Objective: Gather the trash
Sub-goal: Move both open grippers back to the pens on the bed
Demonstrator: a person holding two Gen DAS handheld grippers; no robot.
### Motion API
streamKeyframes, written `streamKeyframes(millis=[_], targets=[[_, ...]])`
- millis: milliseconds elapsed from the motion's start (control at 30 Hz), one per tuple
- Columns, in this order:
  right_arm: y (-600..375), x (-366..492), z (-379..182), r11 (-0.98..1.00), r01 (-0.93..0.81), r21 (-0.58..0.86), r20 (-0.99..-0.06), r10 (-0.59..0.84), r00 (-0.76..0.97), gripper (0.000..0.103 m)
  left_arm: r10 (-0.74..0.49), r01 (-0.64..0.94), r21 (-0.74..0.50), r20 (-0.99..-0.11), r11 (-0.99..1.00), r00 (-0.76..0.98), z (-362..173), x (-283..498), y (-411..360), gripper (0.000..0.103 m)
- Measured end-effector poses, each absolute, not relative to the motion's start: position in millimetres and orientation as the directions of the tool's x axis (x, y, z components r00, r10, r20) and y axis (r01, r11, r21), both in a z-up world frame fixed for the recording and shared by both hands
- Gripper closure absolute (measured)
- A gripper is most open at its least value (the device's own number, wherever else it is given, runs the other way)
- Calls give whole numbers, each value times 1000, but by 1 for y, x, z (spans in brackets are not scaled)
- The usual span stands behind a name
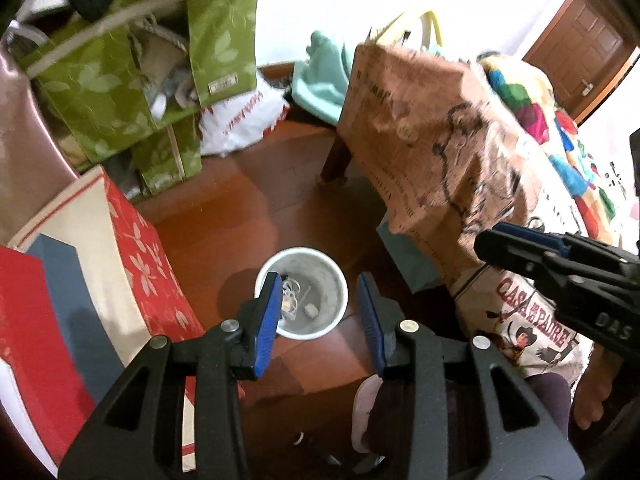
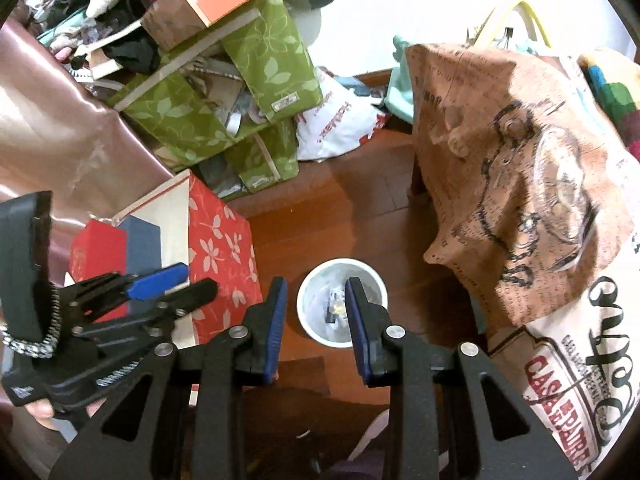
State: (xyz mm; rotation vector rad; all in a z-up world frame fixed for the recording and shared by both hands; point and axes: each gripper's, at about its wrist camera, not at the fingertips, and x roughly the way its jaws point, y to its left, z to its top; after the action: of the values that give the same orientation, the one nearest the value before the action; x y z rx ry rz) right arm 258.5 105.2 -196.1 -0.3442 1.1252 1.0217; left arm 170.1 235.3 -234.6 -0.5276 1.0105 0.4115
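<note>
- The left gripper [image 1: 318, 316] pointed steeply down over a white bin [image 1: 301, 293] on the wooden floor [image 1: 280, 200]; its blue pads [image 1: 267, 316] stood apart with nothing between them.
- The right gripper [image 2: 314, 320] hung above the same bin [image 2: 342, 304], jaws likewise parted and empty.
- In the left view the right gripper [image 1: 486, 246] entered from the right edge, beside a cloth-draped table [image 1: 432, 140].
- In the right view the left gripper [image 2: 192, 280] reached in from the left, held in a hand [image 2: 40, 412] seen at the lower edge.
- Trash [image 1: 292, 300] lay at the bottom of the bin: pale crumpled scraps and a small whitish lump [image 1: 311, 311]; from the right wrist it showed only as a dark and light tangle [image 2: 335, 304].
- A red floral box [image 2: 222, 256] stood just left of the bin, with green leaf-print bags [image 2: 224, 112] piled behind it.
- A white plastic bag [image 2: 336, 128] lay by the wall, between the green bags and the table.
</note>
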Motion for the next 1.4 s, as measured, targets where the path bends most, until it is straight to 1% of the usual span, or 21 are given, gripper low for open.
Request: streamKeyframes(millis=[167,367,600,833,900,933,967,1067,1167,1267,1400], targets=[[86,250,-167,519,-820,242,-832,545,99,76,129,-542,-220,-836,811,533,-195,157,224,65],[54,238,-124,521,-829,203,-768,610,195,76,199,-513,-199,-760,835,619,-137,146,198,65],[-6,227,-64,563,-813,148,-627,689,363,76,230,-456,-191,-659,869,716,-83,144,155,65],[-67,221,-23,612,-783,109,-500,715,489,75,189,-377,-220,-582,900,791,-48,156,106,63],[-88,222,-15,632,-768,105,-468,713,522,68,177,-356,-223,-567,907,805,-42,161,92,61],[-94,223,-13,641,-760,104,-456,710,537,60,169,-344,-223,-559,912,812,-39,166,82,58],[-103,224,-10,651,-752,103,-442,707,552,55,163,-334,-222,-554,916,816,-37,168,75,58],[-131,231,-5,697,-711,87,-410,676,612,48,143,-299,-211,-543,931,828,-31,186,49,56],[-155,243,-3,737,-672,73,-400,639,657,47,123,-268,-201,-536,942,835,-27,203,23,53],[-180,258,-5,779,-624,52,-398,590,703,46,108,-240,-187,-532,953,840,-25,222,-1,47],[-217,281,-14,829,-557,46,-416,522,744,46,70,-198,-184,-538,963,840,-27,255,-33,43]])
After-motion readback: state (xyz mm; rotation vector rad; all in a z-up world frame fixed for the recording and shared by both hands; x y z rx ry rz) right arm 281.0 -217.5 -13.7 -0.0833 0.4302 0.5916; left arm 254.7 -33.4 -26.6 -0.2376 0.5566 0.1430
